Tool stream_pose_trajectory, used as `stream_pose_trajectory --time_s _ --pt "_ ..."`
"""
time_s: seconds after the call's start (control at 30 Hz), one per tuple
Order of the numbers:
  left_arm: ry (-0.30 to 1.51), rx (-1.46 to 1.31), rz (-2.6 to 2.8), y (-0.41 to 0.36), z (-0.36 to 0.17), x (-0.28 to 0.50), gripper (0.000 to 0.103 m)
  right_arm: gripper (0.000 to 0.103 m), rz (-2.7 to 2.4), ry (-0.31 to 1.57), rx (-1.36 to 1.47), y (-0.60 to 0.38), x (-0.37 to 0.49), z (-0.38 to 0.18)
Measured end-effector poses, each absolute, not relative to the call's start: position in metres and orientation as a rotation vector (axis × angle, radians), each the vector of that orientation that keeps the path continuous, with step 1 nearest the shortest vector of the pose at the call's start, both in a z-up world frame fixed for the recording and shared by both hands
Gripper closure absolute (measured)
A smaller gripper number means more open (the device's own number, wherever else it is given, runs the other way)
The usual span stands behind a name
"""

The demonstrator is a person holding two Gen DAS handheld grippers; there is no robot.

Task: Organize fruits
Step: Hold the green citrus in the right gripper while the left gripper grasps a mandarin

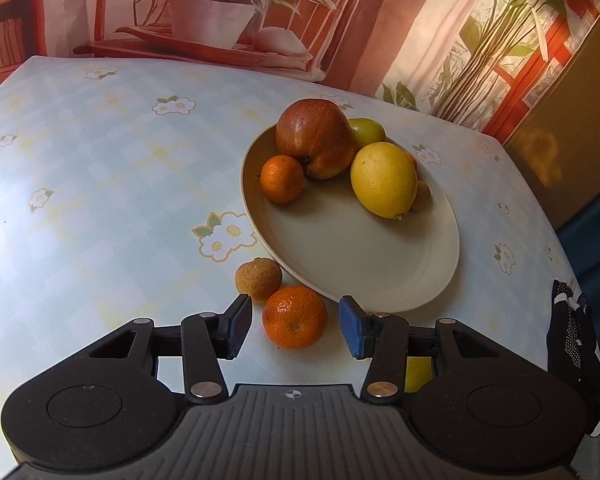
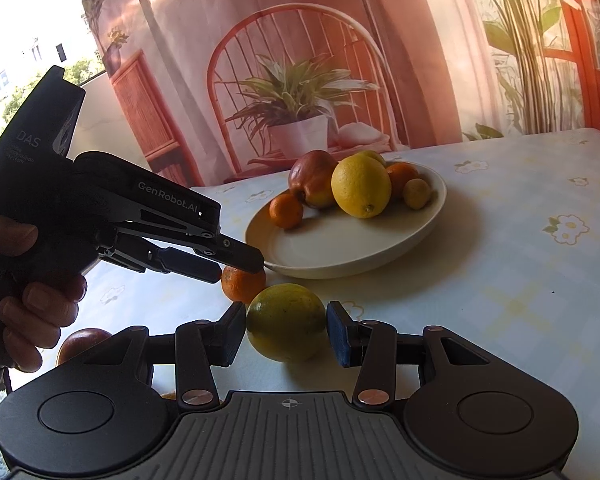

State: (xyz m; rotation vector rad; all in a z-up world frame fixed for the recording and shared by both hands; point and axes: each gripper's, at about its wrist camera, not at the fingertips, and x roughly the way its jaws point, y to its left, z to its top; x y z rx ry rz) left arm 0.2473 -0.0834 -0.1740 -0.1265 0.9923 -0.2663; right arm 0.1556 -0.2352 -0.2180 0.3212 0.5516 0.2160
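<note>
A beige plate (image 1: 340,264) (image 2: 340,240) holds a red pear (image 1: 316,140), a lemon (image 1: 384,180), a small mandarin (image 1: 282,179) and other small fruits. On the table, a mandarin (image 1: 295,317) (image 2: 242,283) lies between the fingers of my open left gripper (image 1: 296,328), untouched in the left wrist view. A brown round fruit (image 1: 259,280) lies beside it. My right gripper (image 2: 286,334) is open around a yellow-green citrus (image 2: 286,322), its left pad touching or nearly so, the right pad just apart. The left gripper (image 2: 236,264) also shows in the right wrist view, over the mandarin.
The table wears a light blue flowered cloth (image 1: 100,184). A reddish fruit (image 2: 82,340) lies at the near left behind my right gripper. A yellow-green fruit shows under the left gripper's right finger (image 1: 418,374). A printed curtain backdrop (image 2: 300,60) hangs behind the table.
</note>
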Motion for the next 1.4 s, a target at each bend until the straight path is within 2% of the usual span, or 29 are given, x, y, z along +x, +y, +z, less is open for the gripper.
stream_pose_trajectory --time_s 0.2,0.3,0.7,1.4 --pt "1.014 -0.120 -0.256 -0.085 -0.181 0.251 0.054 0.062 0.217 0.553 0.322 -0.235 0.156 -0.218" --pt "1.013 -0.127 -0.277 -0.084 -0.183 0.251 0.064 0.062 0.218 0.554 0.324 -0.235 0.156 -0.219" --pt "1.051 -0.053 -0.297 -0.068 -0.177 0.235 0.064 0.062 0.219 0.555 0.324 -0.235 0.157 -0.219" --pt "1.061 -0.095 -0.289 -0.055 -0.184 0.231 0.064 0.060 0.231 0.576 0.333 -0.235 0.159 -0.220"
